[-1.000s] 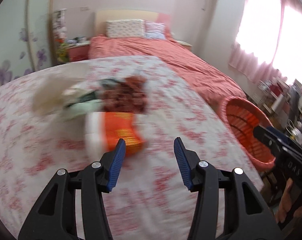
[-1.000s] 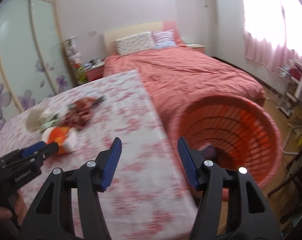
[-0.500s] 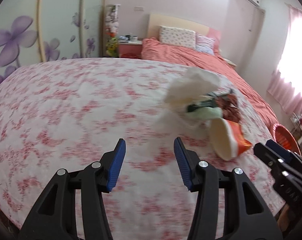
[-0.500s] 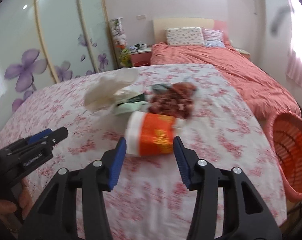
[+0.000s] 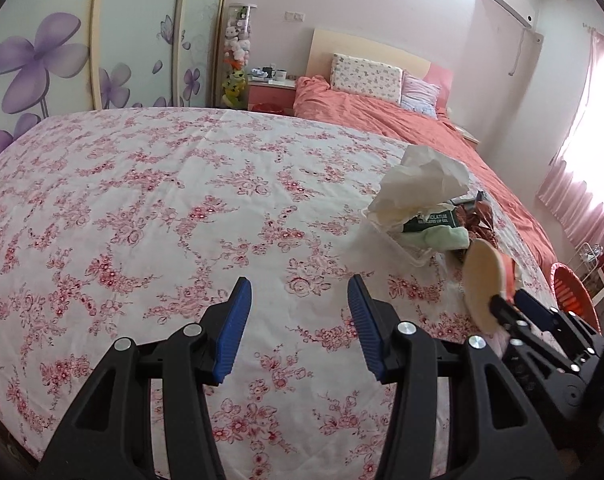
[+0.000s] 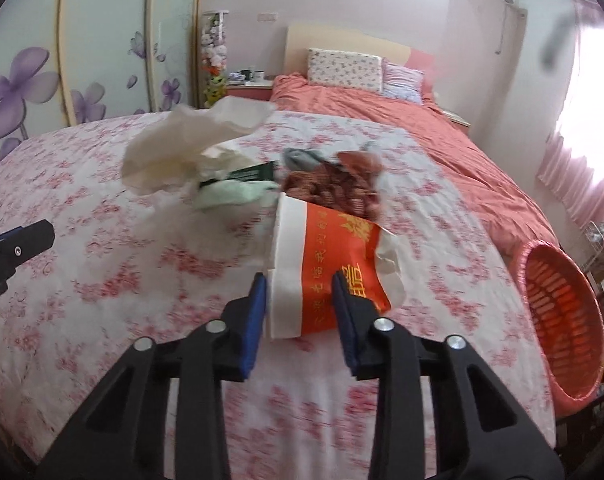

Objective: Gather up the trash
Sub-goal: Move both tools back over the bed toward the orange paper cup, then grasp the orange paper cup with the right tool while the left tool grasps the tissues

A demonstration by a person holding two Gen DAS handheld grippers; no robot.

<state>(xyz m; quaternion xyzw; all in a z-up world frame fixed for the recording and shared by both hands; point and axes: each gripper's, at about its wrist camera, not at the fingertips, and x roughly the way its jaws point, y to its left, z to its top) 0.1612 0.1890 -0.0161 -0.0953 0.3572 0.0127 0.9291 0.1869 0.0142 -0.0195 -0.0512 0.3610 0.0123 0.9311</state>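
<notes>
Left wrist view: bedroom, table under a floral cloth [image 5: 149,208], coral bed [image 5: 382,108] behind, wardrobe doors [image 5: 41,52] with purple flowers at left, pink curtains [image 5: 582,152] at right. Left gripper [image 5: 297,300] hovers over bare cloth, jaws partly apart, nothing between them. Trash pile sits to its right on the cloth: crumpled tissue [image 5: 418,184], green wrapper [image 5: 438,232], brown snack bag [image 5: 482,220] mostly hidden behind them. Orange paper cup [image 5: 482,280] lies on its side, its round end facing the camera, right gripper [image 5: 510,304] on it at the frame edge. Orange basket [image 5: 570,292] only partly seen, cut off by the lens rim.

Right wrist view: same cloth, blurred here. Right gripper [image 6: 299,280] jaws have just been closing; the orange paper cup [image 6: 326,264] is between them, both pads against its sides, cup lying on the cloth. Crumpled tissue [image 6: 189,148], green wrapper [image 6: 229,192], brown snack bag [image 6: 334,188] just beyond. Orange basket [image 6: 558,312] stands off the table's right edge, by the bed. Left gripper tip [image 6: 17,240] pokes in at left, jaws not readable from here.
</notes>
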